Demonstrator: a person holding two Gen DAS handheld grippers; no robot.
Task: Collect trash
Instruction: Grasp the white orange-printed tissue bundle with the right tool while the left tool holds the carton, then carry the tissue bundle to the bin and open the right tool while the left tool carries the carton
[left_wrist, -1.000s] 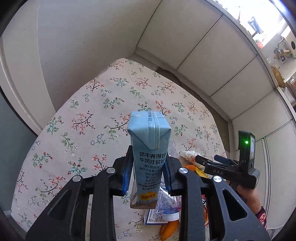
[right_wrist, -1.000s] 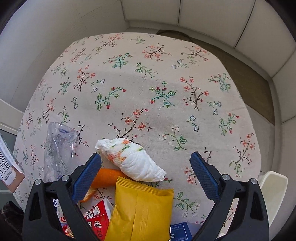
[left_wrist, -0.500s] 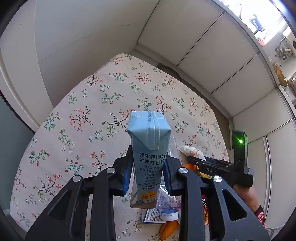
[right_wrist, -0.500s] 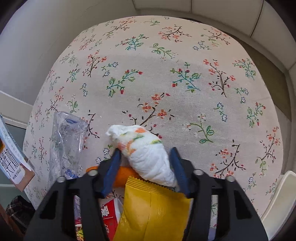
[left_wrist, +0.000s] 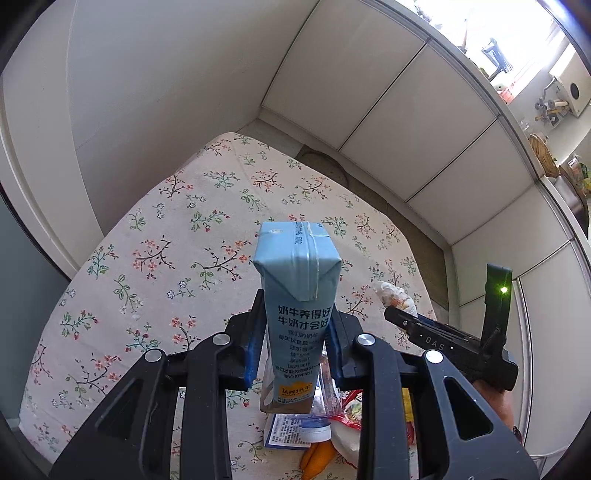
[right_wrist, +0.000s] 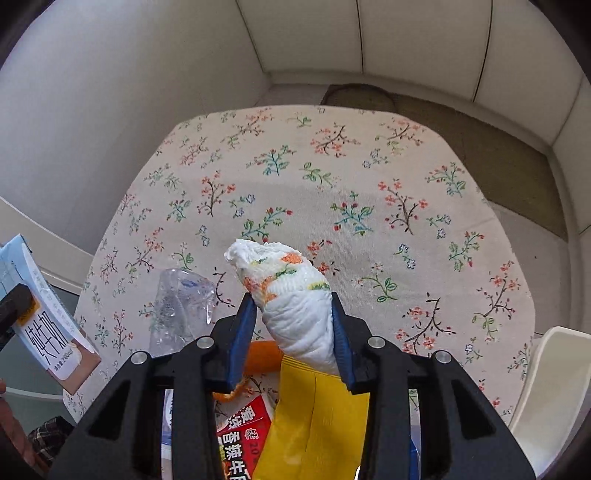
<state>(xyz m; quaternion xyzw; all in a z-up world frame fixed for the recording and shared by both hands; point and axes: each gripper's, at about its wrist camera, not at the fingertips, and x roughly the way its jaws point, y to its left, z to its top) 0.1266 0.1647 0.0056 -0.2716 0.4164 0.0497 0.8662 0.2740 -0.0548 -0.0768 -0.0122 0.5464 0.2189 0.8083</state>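
Observation:
My left gripper (left_wrist: 293, 343) is shut on a blue milk carton (left_wrist: 299, 295) and holds it upright above the floral tablecloth (left_wrist: 177, 258). My right gripper (right_wrist: 293, 332) is shut on a crumpled white napkin with an orange print (right_wrist: 291, 295) and holds it above the cloth; the napkin also shows in the left wrist view (left_wrist: 395, 297) with the right gripper (left_wrist: 406, 321). A yellow packet (right_wrist: 317, 424), a red snack wrapper (right_wrist: 240, 432), a crushed clear plastic bottle (right_wrist: 181, 306) and orange peel (right_wrist: 262, 356) lie below it. The carton shows at the left edge of the right wrist view (right_wrist: 40, 325).
The table stands against white walls and cabinet panels (left_wrist: 406, 129). A white chair back (right_wrist: 550, 387) is at the table's right edge. A blue-and-white leaflet (left_wrist: 284, 432) and orange peel (left_wrist: 317, 458) lie near the front edge. A brown mat (right_wrist: 480, 147) lies on the floor beyond.
My right gripper closed on the napkin and lifted it off the pile. My left gripper rose a little with the carton still held.

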